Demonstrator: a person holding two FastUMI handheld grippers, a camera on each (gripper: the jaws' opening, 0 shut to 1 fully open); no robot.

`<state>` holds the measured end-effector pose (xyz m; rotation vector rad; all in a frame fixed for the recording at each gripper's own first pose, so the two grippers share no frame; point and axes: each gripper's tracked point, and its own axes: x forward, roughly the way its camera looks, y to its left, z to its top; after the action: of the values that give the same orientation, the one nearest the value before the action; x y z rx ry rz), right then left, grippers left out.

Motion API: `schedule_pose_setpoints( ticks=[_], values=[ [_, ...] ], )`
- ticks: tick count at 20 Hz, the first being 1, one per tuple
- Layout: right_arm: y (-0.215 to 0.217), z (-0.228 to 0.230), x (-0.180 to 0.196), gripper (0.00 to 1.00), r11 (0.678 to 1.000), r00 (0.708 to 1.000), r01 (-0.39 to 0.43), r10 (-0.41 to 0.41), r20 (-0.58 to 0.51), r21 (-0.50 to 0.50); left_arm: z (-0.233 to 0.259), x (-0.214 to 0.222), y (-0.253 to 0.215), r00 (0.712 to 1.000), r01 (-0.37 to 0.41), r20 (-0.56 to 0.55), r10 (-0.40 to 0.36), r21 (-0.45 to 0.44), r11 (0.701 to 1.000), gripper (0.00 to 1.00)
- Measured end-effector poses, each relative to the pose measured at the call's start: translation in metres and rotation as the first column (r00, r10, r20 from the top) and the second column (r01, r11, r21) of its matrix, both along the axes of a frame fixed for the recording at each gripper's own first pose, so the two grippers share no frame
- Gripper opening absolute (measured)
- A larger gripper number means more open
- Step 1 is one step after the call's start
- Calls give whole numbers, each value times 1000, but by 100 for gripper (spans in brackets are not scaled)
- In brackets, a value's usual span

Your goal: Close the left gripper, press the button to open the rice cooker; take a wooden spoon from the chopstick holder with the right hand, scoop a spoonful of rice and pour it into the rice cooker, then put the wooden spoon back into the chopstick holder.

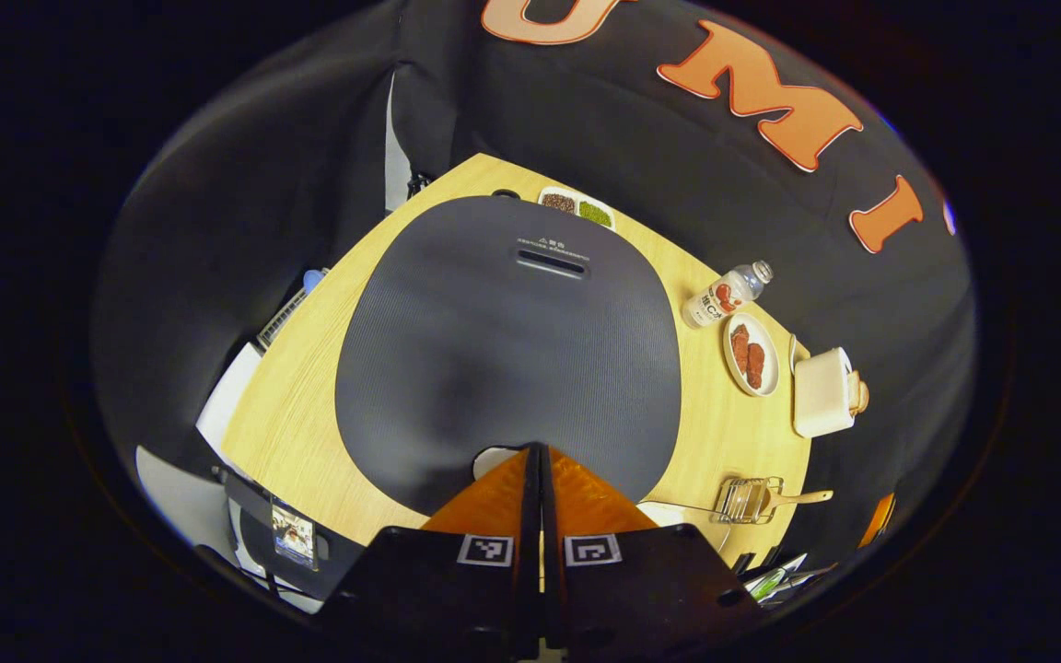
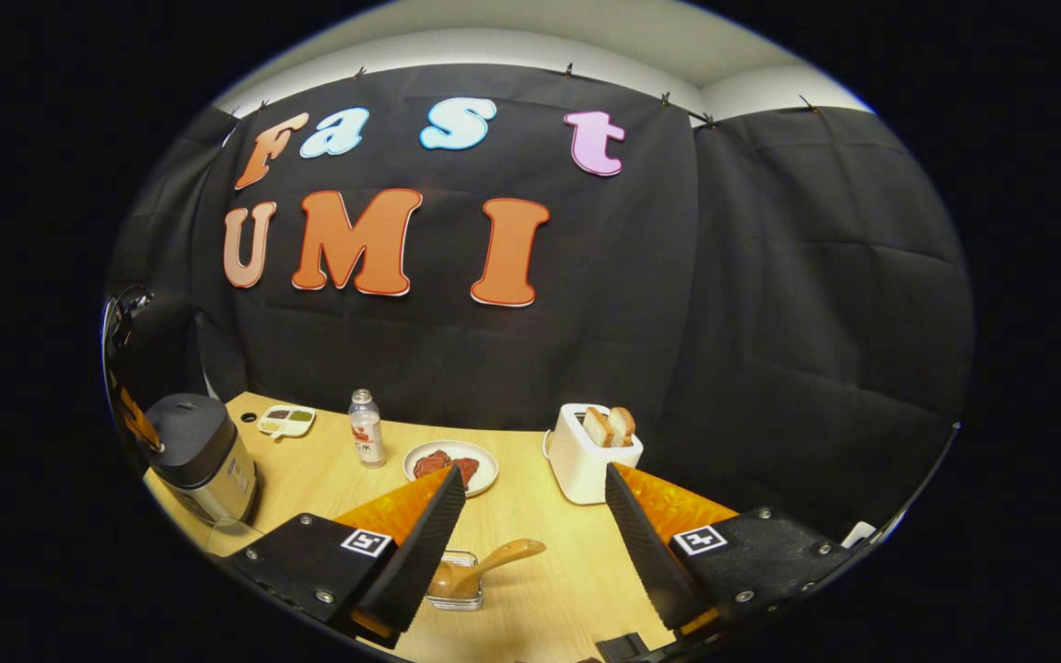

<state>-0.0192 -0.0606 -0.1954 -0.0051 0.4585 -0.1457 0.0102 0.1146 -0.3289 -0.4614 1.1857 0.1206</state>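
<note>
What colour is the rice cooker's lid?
Dark grey with a fine ribbed texture, on the rice cooker lid; it shows best in the left gripper view.

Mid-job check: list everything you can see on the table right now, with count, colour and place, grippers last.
Rice cooker: one, dark lid, silver body, lid down, table's left end.
Divided dish: one, pale, behind the cooker.
Bottle: one, clear, red label, upright near the wall.
Plate: one, white, reddish pieces, beside the bottle.
Toaster: one, white, two slices in it.
Chopstick holder: one, clear, front edge.
Wooden spoon: one, tan, in the holder.
Table: one, light wood.
Left gripper: shut, over the cooker lid.
Right gripper: open, above the holder.
</note>
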Motion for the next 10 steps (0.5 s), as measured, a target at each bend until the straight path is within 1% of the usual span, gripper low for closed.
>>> schedule_pose_setpoints(
  ticks=[1, 2, 4, 6, 8, 10],
  values=[
    [1, -5, 1, 95, 1000, 1000, -4, 5, -14, 5, 4, 1, 3, 999, 22, 46, -24, 32, 999, 7],
    [1, -11, 1, 95, 1000, 1000, -5, 5, -31, 10, 5, 1, 3, 996, 42, 72, -47, 67, 997, 7],
    [-1, -26, -2, 95, 999, 998, 2, 0, -69, 34, 26, 9, 5, 983, 50, 170, -74, 143, 988, 6],
    [1, -41, -4, 95, 998, 994, 11, -4, -110, 68, 56, 23, 10, 954, 44, 282, -103, 209, 977, 6],
    [2, -58, -7, 95, 995, 989, 16, -2, -148, 95, 86, 45, 16, 909, 10, 399, -120, 267, 964, 6],
    [4, -72, -9, 95, 993, 983, 15, 6, -182, 114, 112, 57, 22, 877, -31, 462, -129, 323, 946, 6]
  ],
)
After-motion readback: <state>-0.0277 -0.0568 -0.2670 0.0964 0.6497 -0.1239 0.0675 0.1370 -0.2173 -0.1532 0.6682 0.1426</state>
